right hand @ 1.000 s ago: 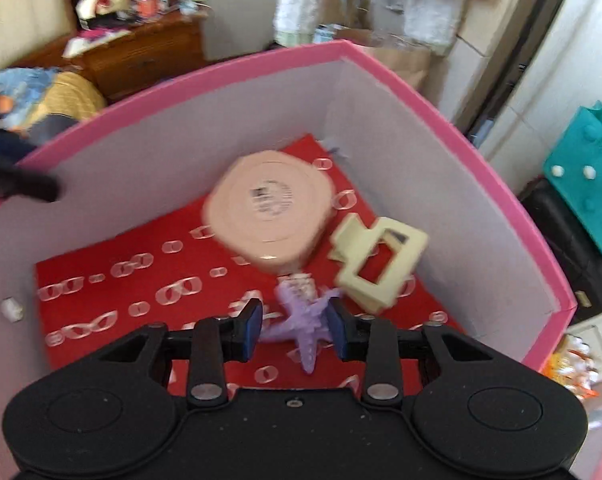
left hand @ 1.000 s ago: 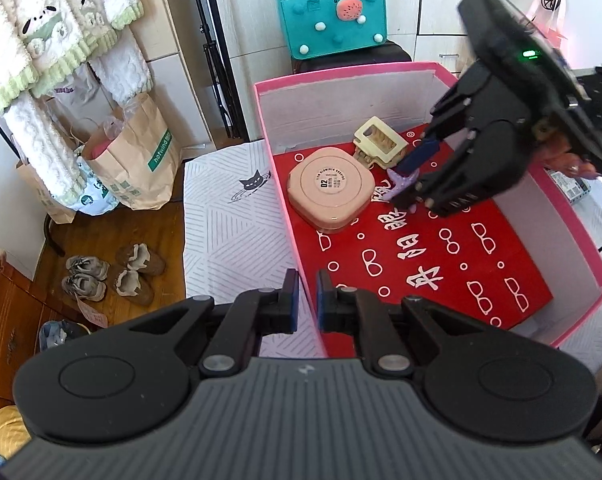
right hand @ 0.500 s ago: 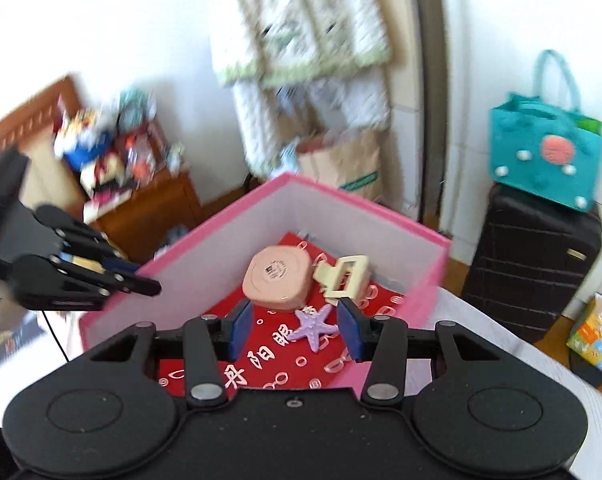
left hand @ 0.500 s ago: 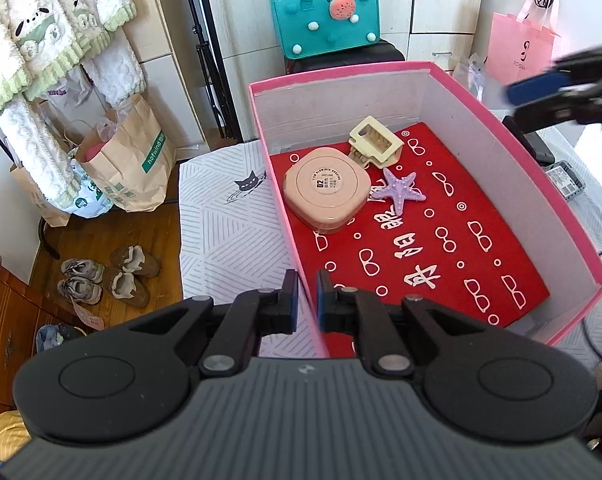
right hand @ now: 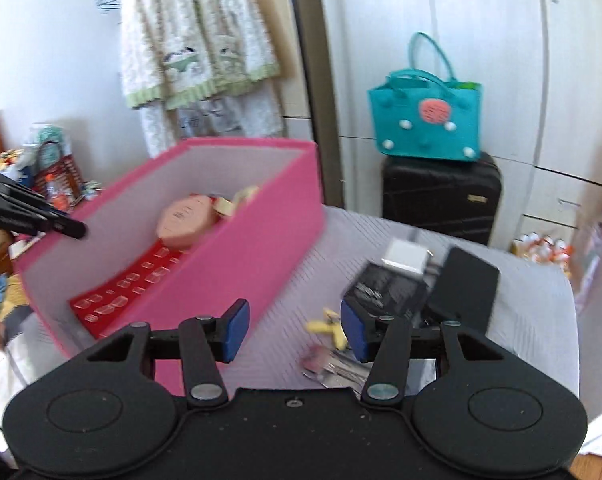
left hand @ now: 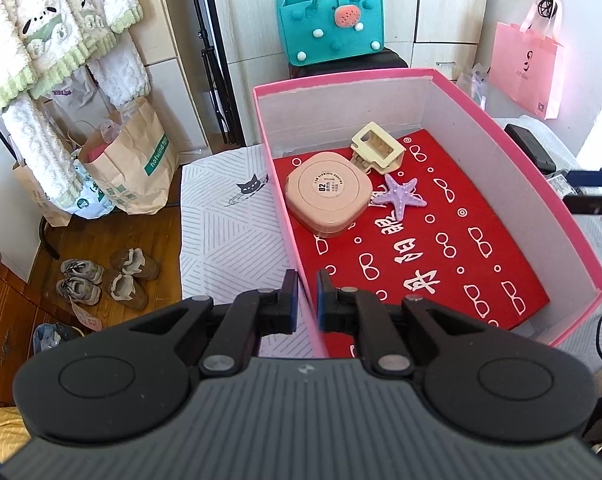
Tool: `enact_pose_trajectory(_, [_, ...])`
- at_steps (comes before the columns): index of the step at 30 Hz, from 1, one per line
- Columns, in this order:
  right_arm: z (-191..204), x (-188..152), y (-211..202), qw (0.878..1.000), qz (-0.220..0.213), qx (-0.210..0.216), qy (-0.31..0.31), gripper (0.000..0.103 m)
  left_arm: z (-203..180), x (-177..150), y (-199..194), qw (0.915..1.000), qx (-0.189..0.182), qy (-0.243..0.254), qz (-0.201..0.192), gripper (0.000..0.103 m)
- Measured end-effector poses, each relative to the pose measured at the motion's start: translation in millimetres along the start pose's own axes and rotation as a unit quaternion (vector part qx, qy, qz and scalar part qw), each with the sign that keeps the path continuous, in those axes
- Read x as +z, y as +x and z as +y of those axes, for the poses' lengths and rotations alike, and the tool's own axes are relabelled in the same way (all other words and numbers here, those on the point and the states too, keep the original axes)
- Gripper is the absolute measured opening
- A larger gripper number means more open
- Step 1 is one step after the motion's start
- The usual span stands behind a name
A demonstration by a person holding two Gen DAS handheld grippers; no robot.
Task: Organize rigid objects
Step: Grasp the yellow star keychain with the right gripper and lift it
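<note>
A pink box (left hand: pixel 521 160) with a red patterned floor holds a round peach case (left hand: pixel 328 197), a cream hair claw (left hand: pixel 377 149) and a purple starfish (left hand: pixel 400 199). My left gripper (left hand: pixel 307 300) is shut on the box's near left wall (left hand: pixel 297 248). My right gripper (right hand: pixel 293 330) is open and empty, outside the box (right hand: pixel 229 256) to its right, above small items on the striped bed: a yellow piece (right hand: pixel 329 328), a pink-and-clear item (right hand: pixel 325 362) and a dark box (right hand: pixel 385 286). Its fingertips (left hand: pixel 589 178) show at the right edge of the left wrist view.
A black flat device (right hand: pixel 463 288) and a white block (right hand: pixel 405 258) lie on the bed. A teal bag (right hand: pixel 425 120) sits on a black suitcase (right hand: pixel 441 196). Shoes (left hand: pixel 105 276) and paper bags (left hand: pixel 129 168) stand on the floor at left.
My right gripper let go of the purple starfish in the box, rose out and swung right over the bed, opening wider. My left gripper has stayed shut on the box wall.
</note>
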State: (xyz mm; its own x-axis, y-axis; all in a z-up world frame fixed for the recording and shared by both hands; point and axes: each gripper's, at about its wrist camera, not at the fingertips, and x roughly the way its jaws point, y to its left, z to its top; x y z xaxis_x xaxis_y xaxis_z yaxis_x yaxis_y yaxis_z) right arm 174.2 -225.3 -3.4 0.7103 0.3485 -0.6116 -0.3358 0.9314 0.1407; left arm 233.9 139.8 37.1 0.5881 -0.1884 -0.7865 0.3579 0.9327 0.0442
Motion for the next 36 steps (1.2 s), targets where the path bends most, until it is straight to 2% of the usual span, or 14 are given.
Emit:
enact_pose_trajectory(6, [-2.9,-13.7,25.8,0.999,0.019,-0.025,-0.030,0.056,-1.5,0.6,0.3,1.0000,0.004,0.001,0.001,0.008])
enact_pose_trajectory(10, [8.2,-17.3,39.4,0.992,0.032,-0.055,-0.113,0.056,-1.0,0.7,0.0,1.0000,0.004,-0.001,0.001,0.008])
enact_pose_trajectory(12, [16.1,-16.8,44.9,0.983,0.039,-0.070,-0.166,0.056,-1.4,0.6,-0.1,1.0000,0.006,0.001,0.002,0.008])
enact_pose_trajectory(15, [30.8,-19.5,50.7,0.961,0.043,-0.082,-0.260,0.055,-0.3,0.6,0.1,1.0000,0.005,0.001,0.002,0.008])
enact_pose_trajectory(17, [37.2,-20.0,56.2,0.949,0.046,-0.089,-0.299,0.053,-0.6,0.3,0.1,1.0000,0.005,0.001,0.002,0.008])
enact_pose_trajectory(18, [39.4,-19.3,58.1,0.944,0.048,-0.094,-0.311,0.050,-0.7,0.3,0.0,1.0000,0.005,0.001,0.002,0.008])
enact_pose_trajectory(20, [40.1,-16.9,62.0,0.940,0.055,-0.098,-0.323,0.036,-0.3,0.2,0.0,1.0000,0.005,0.001,0.002,0.008])
enact_pose_trajectory(21, [39.2,-15.5,63.4,0.940,0.061,-0.093,-0.321,0.027,-0.7,0.3,0.0,1.0000,0.005,0.001,0.002,0.008])
enact_pose_trajectory(24, [35.8,-9.3,62.0,0.946,0.060,-0.092,-0.304,0.025,-0.8,0.4,0.0,1.0000,0.005,0.001,0.002,0.008])
enact_pose_trajectory(25, [33.5,-6.1,59.1,0.951,0.054,-0.090,-0.291,0.019,-0.7,0.3,0.0,1.0000,0.005,0.001,0.002,0.008])
enact_pose_trajectory(26, [30.3,-2.7,56.4,0.958,0.049,-0.083,-0.271,0.018,-0.3,0.3,0.0,1.0000,0.005,0.001,0.002,0.008])
enact_pose_trajectory(29, [16.4,11.3,46.5,0.978,0.047,-0.058,-0.196,0.018,-0.4,0.3,0.0,1.0000,0.005,0.003,0.002,0.008])
enact_pose_trajectory(32, [-1.5,20.6,39.8,0.991,0.051,-0.025,-0.121,0.018,-0.2,-1.4,0.5,1.0000,0.004,0.003,0.002,0.008])
enact_pose_trajectory(36, [-18.0,26.8,29.7,0.998,0.051,0.021,-0.033,0.018,-0.5,-0.9,0.6,1.0000,0.004,0.002,0.002,0.008])
